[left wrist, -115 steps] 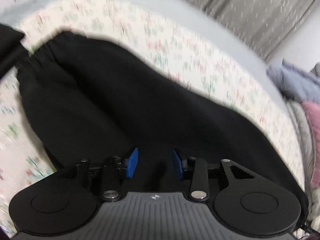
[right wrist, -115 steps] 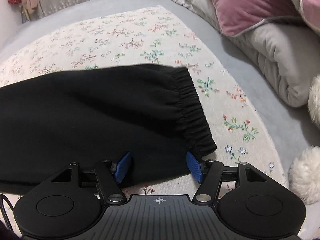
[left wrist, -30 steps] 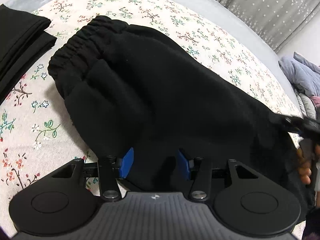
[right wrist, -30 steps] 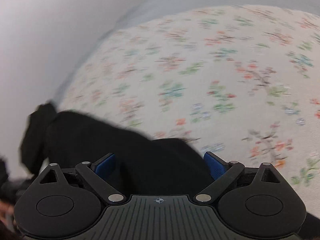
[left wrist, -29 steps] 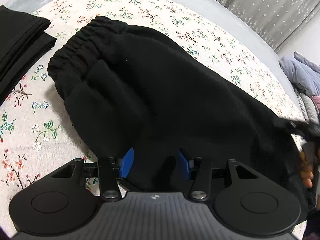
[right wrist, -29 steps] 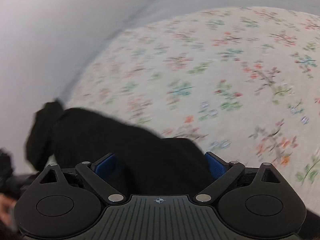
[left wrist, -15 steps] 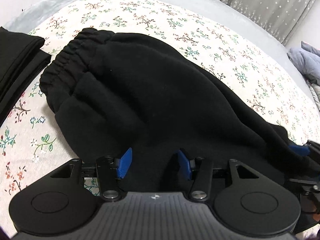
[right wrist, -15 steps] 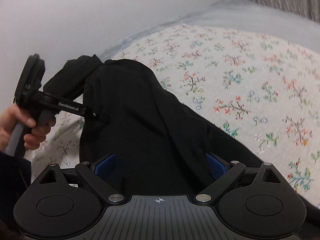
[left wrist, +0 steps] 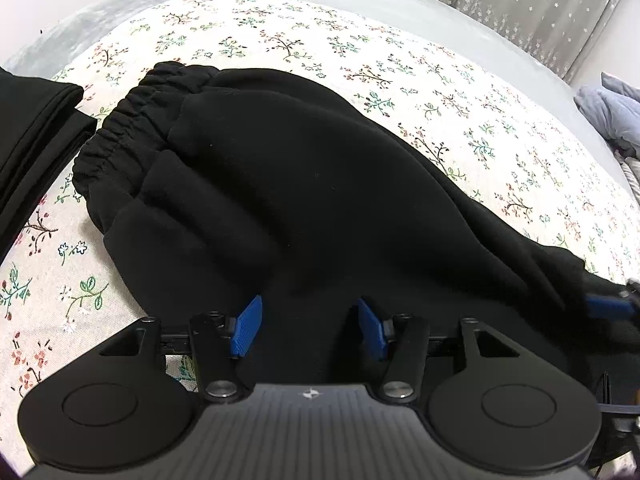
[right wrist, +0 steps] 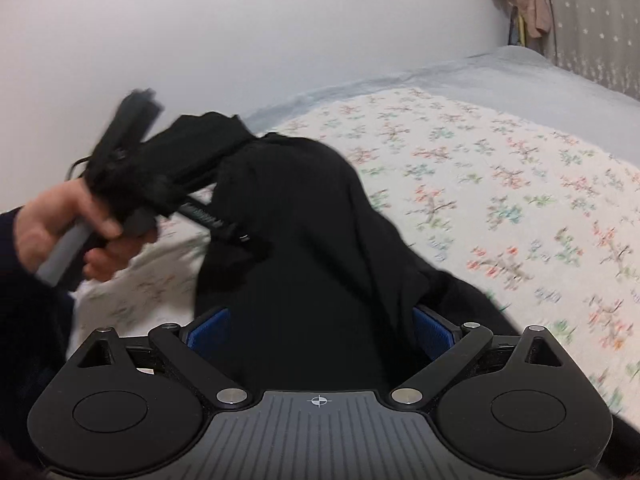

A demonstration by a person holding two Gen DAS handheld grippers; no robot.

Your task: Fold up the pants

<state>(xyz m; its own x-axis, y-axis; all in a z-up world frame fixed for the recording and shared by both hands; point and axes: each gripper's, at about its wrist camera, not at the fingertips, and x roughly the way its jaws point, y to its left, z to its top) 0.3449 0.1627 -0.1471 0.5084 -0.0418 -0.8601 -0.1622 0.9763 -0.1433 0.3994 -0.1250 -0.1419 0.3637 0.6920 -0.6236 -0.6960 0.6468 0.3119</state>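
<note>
Right view alone — hand (right wrist: 60,224) gripping left tongs (right wrist: 236,236).

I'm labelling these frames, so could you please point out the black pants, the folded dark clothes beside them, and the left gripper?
black pants (left wrist: 304,184), left wrist view, middle of the fabric.
folded dark clothes (left wrist: 36,128), left wrist view, top layer.
left gripper (left wrist: 308,326), left wrist view, midway between the blue fingertips.

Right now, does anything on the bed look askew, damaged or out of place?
Nothing damaged or spilled. The black pants lie bunched and lumpy rather than flat on the flowered sheet, their gathered waistband rumpled beside a folded black garment. That fits a fold half done.
</note>
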